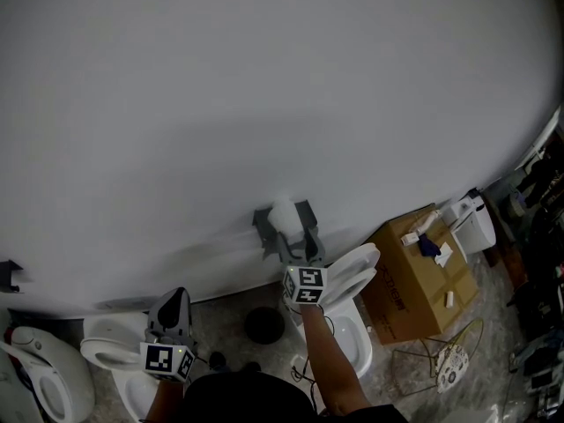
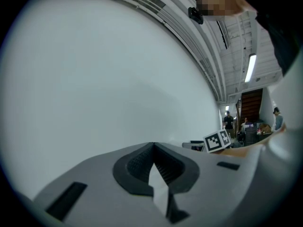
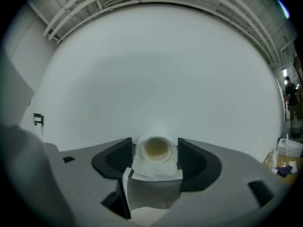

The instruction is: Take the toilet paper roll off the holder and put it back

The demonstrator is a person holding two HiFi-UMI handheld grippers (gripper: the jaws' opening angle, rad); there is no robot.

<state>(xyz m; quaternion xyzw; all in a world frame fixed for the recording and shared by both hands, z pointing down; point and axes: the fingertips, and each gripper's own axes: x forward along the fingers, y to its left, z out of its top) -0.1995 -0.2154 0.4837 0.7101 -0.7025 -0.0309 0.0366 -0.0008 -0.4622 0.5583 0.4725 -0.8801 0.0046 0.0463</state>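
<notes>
- The right claw (image 3: 155, 145) is closed partway on the toilet paper roll (image 3: 156, 166), its pads touching both sides.
- The roll sits at the grey holder (image 1: 305, 211) on the far white wall (image 1: 264, 77).
- To the near left, the left claw (image 2: 152, 148) is closed tight and empty.

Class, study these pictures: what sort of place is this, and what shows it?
Probably a warehouse-like hall with a mock bathroom: several loose toilets beside a cardboard box, a toilet paper roll on a bare white wall, open roof beams.
</notes>
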